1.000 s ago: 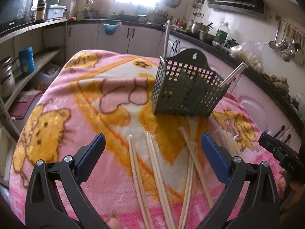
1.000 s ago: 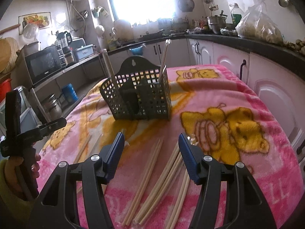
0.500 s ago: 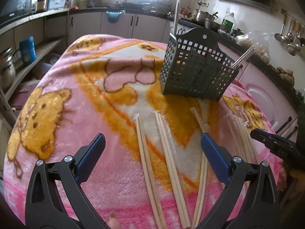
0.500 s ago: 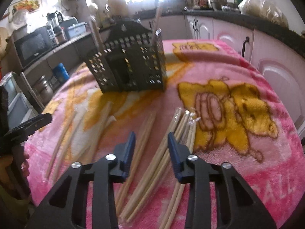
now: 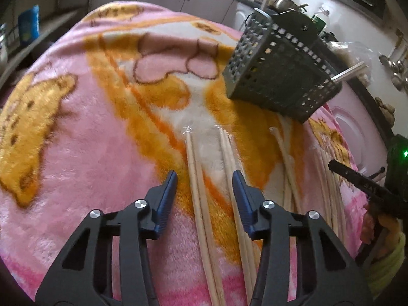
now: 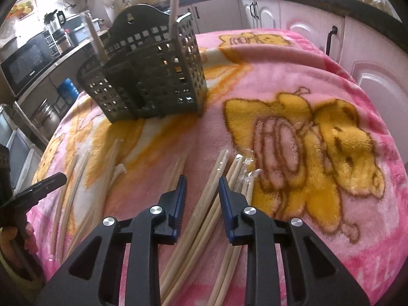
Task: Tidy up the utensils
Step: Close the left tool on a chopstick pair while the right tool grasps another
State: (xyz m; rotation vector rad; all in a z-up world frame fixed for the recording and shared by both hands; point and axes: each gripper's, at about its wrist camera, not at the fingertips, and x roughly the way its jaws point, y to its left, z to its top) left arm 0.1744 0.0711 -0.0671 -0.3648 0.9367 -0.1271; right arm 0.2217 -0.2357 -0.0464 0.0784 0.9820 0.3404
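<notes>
Now both have dropped low and narrowed since a second ago: our left hand-held gripper [image 5: 204, 183] straddles a chopstick pair [image 5: 197, 178] on the blanket [image 5: 76, 153], part open, nothing held; right hand-held gripper [image 6: 201, 191] likewise brackets a chopstick bundle [image 6: 211, 193]. We judge grasps imminent; the basket [image 6: 153, 76] stands beyond, well apart, holding two sticks.

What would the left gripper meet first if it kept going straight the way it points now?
Probably the wrapped chopsticks lying between the left gripper's open fingers, then the blanket; depth is unclear.
</notes>
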